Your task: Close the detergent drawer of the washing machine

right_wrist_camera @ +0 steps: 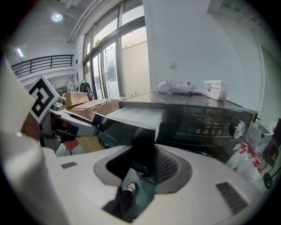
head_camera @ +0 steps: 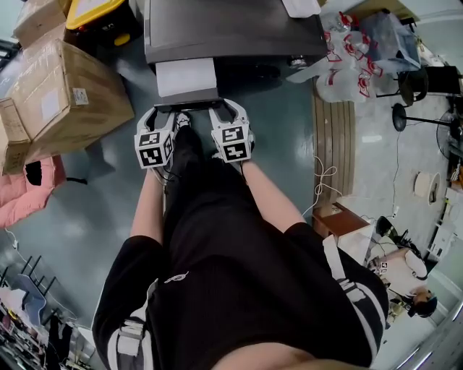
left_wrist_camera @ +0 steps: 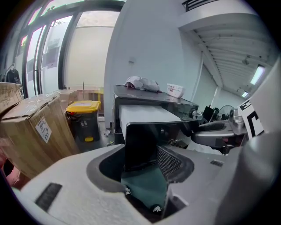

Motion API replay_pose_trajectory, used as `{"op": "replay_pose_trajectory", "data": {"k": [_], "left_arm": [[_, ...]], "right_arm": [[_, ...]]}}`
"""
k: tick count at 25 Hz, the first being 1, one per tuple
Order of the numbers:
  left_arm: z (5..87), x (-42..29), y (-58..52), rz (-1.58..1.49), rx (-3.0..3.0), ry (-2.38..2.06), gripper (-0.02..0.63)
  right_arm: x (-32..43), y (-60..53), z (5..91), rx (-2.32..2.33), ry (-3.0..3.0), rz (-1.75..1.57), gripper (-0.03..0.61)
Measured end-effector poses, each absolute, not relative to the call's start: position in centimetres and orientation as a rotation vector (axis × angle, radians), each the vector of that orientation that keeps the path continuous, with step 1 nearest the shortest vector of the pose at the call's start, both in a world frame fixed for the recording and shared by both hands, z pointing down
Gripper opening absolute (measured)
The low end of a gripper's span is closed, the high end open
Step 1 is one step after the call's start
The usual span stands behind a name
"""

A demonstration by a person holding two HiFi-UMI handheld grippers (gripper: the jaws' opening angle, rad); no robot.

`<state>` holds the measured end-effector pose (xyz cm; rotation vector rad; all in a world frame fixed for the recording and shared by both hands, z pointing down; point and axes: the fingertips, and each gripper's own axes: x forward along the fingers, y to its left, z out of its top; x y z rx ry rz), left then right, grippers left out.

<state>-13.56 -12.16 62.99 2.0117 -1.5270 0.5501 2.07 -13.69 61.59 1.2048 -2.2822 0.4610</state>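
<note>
Glossy teal floor (head_camera: 79,217), a white wall (left_wrist_camera: 149,44), tall windows (left_wrist_camera: 88,57), and cardboard boxes (head_camera: 58,101) beside a yellow-lidded bin (left_wrist_camera: 83,116).

Bright, even daylight; fisheye-warped edges

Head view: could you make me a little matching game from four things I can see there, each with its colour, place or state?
Things:
1. drawer
2. box
3. bags
4. lid

Descriptions:
A. right of the washer
B. pulled out
C. yellow
D. brown

Pairs: 1-B, 2-D, 3-A, 4-C.
</note>
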Motion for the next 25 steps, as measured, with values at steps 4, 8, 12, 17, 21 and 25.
{"op": "replay_pose_trajectory", "data": {"k": [4, 8, 12, 17, 21, 25], "left_arm": [[63.1, -13.5, -12.2, 0.559, 2.005, -1.528, 0.221], [63.1, -13.5, -12.3, 0.564, 1.994, -1.530, 0.221], [63.2, -13.5, -12.3, 0.572, 1.989, -1.520, 0.221], [63.2, -13.7, -13.0, 0.573, 1.992, -1.520, 0.221], [63.1, -13.8, -13.5, 0.573, 1.994, -1.516, 0.221], [63.0, -13.9, -14.1, 0.573, 1.997, -1.517, 0.220]], "right_arm": [[2.1, -13.7, 61.7, 1.188, -2.284, 0.456, 0.147], [2.1, -13.9, 61.7, 1.180, -2.284, 0.455, 0.149], [2.1, -14.0, 61.8, 1.176, -2.279, 0.447, 0.147], [1.9, -14.7, 61.7, 1.187, -2.279, 0.452, 0.149], [1.8, -15.1, 61.6, 1.196, -2.273, 0.454, 0.149], [1.7, -15.7, 61.4, 1.201, -2.272, 0.447, 0.149]]}}
